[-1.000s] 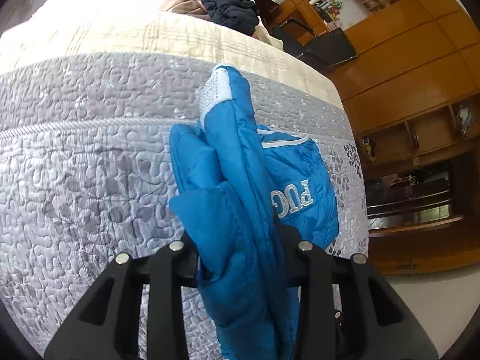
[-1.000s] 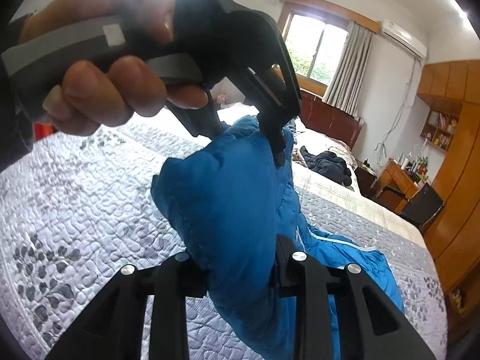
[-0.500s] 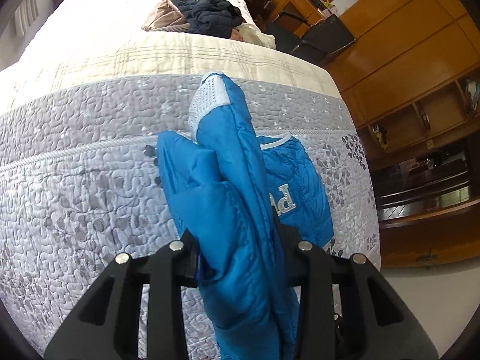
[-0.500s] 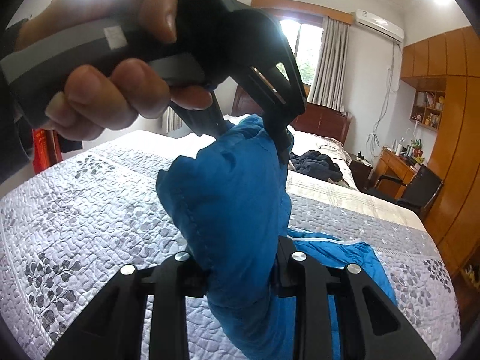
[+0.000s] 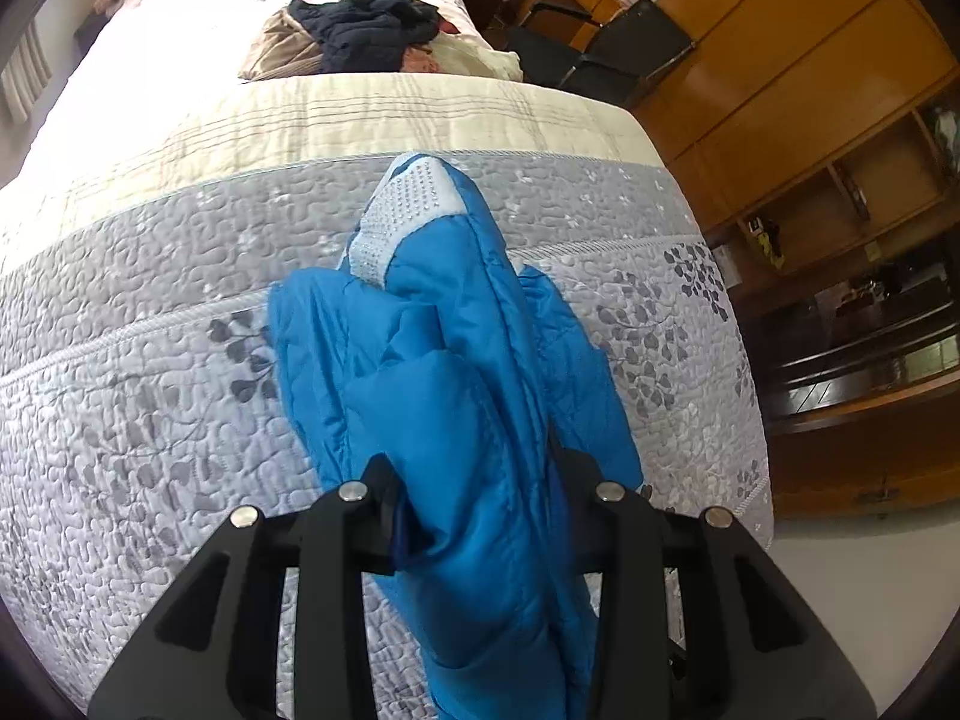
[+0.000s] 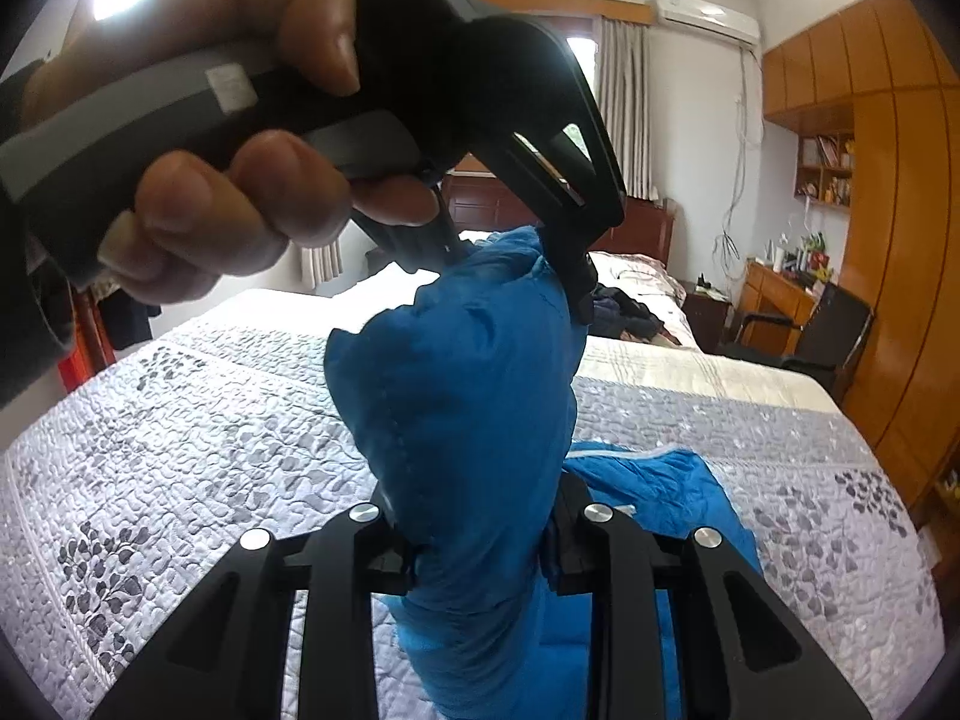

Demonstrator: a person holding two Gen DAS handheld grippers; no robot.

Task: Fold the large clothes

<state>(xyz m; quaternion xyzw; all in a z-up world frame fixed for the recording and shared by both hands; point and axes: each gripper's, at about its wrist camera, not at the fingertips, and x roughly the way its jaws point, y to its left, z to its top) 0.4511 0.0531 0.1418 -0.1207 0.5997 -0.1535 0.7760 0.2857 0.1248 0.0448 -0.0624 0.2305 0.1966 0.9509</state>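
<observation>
Left wrist view: one blue padded jacket point(image 5: 456, 396), held up over the quilted bed point(image 5: 150, 372) by my two grippers.

My left gripper point(image 5: 480, 504) is clamped on a bunched fold. My right gripper point(image 6: 480, 540) pinches another fold; the jacket's remainder lies on the quilt. One hand point(image 6: 198, 180) holds the left tool. One dark clothes pile point(image 5: 372, 30) sits farther up.

Blue jacket point(image 5: 456, 396) (silver-studded patch) on grey leaf-patterned quilt point(image 5: 150, 408)
</observation>
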